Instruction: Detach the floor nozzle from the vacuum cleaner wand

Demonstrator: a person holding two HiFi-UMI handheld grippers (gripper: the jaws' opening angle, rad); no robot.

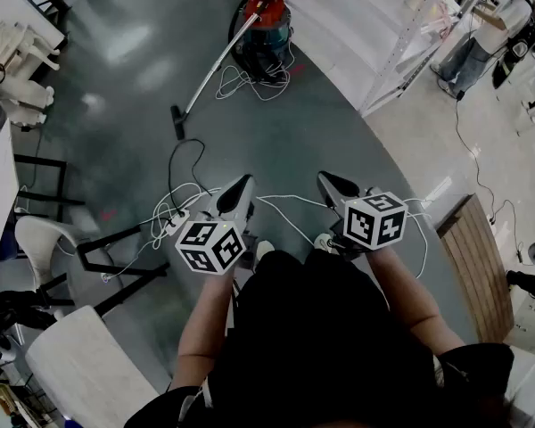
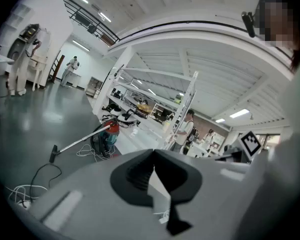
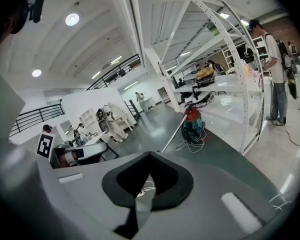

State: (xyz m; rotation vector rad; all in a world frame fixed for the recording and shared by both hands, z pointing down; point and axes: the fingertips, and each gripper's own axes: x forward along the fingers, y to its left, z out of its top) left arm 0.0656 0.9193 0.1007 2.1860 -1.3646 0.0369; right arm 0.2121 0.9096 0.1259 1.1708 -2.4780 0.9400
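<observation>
- Two pairs of jaws are seen pressed shut, tip against tip, with nothing caught between them: those of the left gripper (image 2: 153, 152) and those of the right gripper (image 3: 149, 155).
- Both grippers are held side by side above the dark floor (image 1: 125, 78), a small gap being left between them, and both are pointed forward and slightly downward.
- Loose white cables (image 1: 172, 209) are spread on the floor just under and beyond the jaws, and a thin black cable (image 1: 193, 148) is looped a little farther out.
- The floor nozzle (image 1: 177, 122) is found well apart from both grippers, lying flat on the dark floor ahead of the left gripper; it is seen at the lower end of the wand (image 1: 218, 61) and, as far as can be told, joined to it.
- The wand is slanted upward from the nozzle to the red vacuum cleaner (image 1: 266, 25), which is stood near the far edge of the dark floor, just beside the line where the pale floor begins.
- A white cord (image 1: 241, 86) is heaped on the floor around the base of the vacuum cleaner.
- A white shelving rack (image 1: 408, 38) is set on the pale floor to the right of the vacuum cleaner, and a person (image 1: 504, 20) is seen standing beyond it.
- A white chair (image 1: 43, 235) is placed near the left edge of the dark floor.
</observation>
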